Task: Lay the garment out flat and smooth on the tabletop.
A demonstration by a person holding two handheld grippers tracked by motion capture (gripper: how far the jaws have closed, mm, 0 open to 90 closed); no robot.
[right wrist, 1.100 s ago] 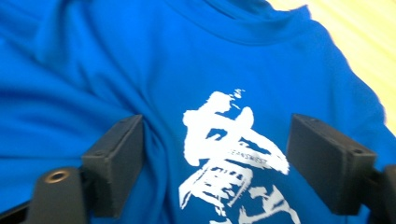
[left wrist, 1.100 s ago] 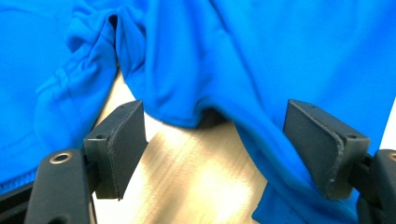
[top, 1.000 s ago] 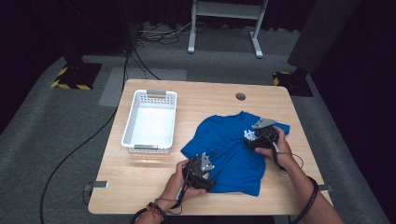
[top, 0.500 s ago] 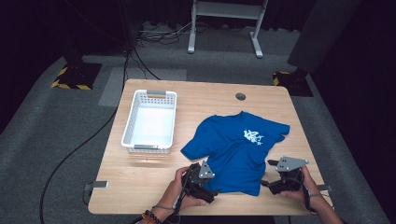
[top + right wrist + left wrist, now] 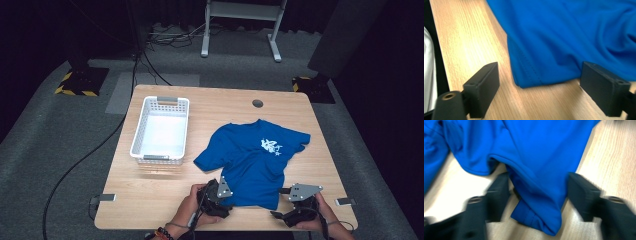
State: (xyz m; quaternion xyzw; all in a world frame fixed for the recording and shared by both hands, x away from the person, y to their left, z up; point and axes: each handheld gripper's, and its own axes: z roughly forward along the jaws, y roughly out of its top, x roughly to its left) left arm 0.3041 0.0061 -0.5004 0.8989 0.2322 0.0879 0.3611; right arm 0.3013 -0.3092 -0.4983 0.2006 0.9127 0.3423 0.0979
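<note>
We have the blue T-shirt (image 5: 252, 162) flat on the table (image 5: 150, 200). Its near hem corner already lies between the closing left gripper (image 5: 536, 195); the right gripper (image 5: 540, 87) is wide open, just before the other corner.

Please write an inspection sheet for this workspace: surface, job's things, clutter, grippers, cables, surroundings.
Surface: wooden table, round hole at far edge.
Job's things: blue T-shirt lying spread, print up.
Clutter: white basket, empty.
Grippers: left gripper has just been closing, hem corner between its jaws, pads not pressing; right gripper open at the other hem corner.
Cables: black cables on the floor.
Surroundings: grey carpet, metal stand.
</note>
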